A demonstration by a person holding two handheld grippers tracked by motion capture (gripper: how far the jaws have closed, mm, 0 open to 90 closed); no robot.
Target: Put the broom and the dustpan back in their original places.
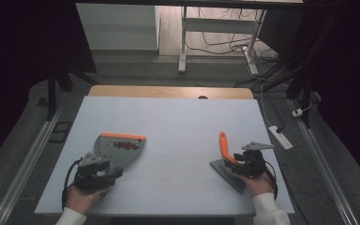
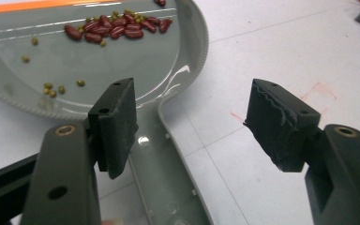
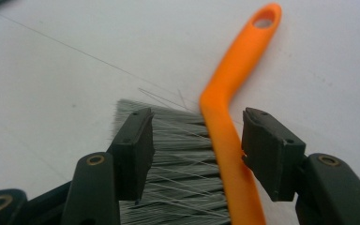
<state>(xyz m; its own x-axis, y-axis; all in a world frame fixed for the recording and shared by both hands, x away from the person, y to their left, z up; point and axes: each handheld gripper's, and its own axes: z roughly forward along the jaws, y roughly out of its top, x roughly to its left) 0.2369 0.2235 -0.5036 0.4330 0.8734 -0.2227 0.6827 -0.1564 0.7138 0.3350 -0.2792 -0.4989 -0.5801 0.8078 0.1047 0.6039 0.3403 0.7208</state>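
This looks like a lab or test room set up for recording, not a home. The worktop [image 1: 178, 126] is a plain white sheet laid on a wooden desk, marked with thin ruled lines and small red marks just beyond the jaws. Metal rails [image 1: 26, 159] run along the floor on both sides. Farther off past the jaws, dark curtains [image 1: 14, 56] close in the space, loose cables [image 1: 225, 44] trail under a white-framed desk [image 1: 183, 42], and a power strip [image 1: 281, 137] lies on grey carpet.
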